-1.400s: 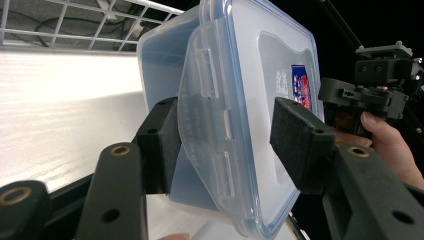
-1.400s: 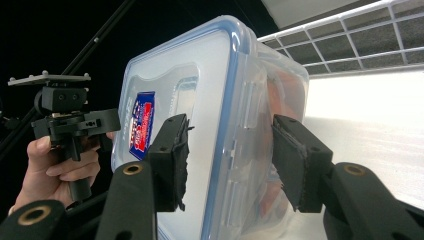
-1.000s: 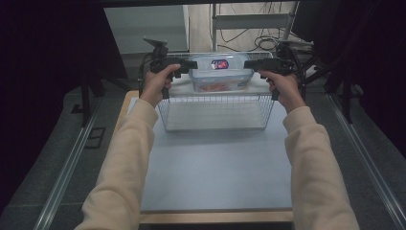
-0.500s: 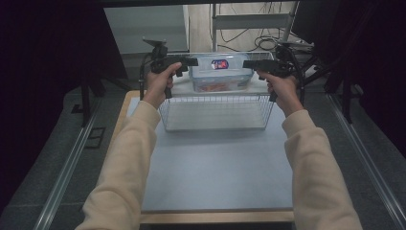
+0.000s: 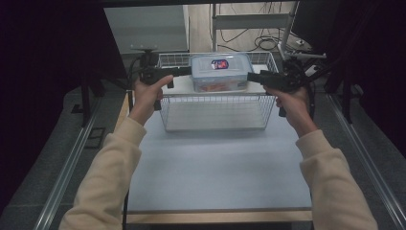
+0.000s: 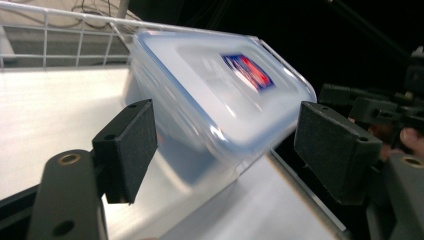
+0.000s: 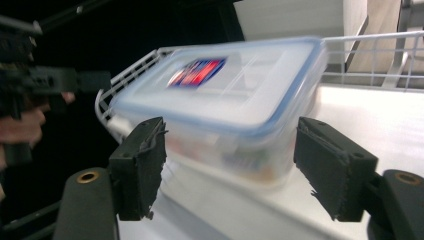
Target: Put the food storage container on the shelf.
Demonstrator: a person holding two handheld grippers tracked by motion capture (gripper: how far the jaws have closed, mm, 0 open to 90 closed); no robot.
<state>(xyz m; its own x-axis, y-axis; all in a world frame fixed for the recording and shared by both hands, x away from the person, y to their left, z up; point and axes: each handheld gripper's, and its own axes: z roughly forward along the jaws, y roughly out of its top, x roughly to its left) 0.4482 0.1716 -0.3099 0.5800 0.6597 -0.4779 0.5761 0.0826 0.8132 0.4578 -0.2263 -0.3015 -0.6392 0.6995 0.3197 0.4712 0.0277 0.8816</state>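
Note:
A clear plastic box [image 5: 220,72] with a blue-rimmed lid and a red and blue label rests on a white board [image 5: 177,87] across the top of a white wire basket [image 5: 215,112]. My left gripper [image 5: 184,72] points at its left end and my right gripper [image 5: 253,76] at its right end. The left gripper view has the box [image 6: 215,95] just ahead of the left gripper [image 6: 230,135], whose pads stand clear of it. The right gripper [image 7: 235,160] also stands open in front of the box [image 7: 225,100]. Both pairs of jaws have just been opening, with no pad pressing on the box.
The basket stands at the far end of a pale grey table top [image 5: 215,167]. Metal rails [image 5: 72,158] run along both sides of the table. Beyond the basket are a frame and loose cables [image 5: 258,43] on the floor.
Both hands have drawn back from the ends of the box, outward and a little toward the person. The jaws stand wider apart. The box has stayed in place on the board.

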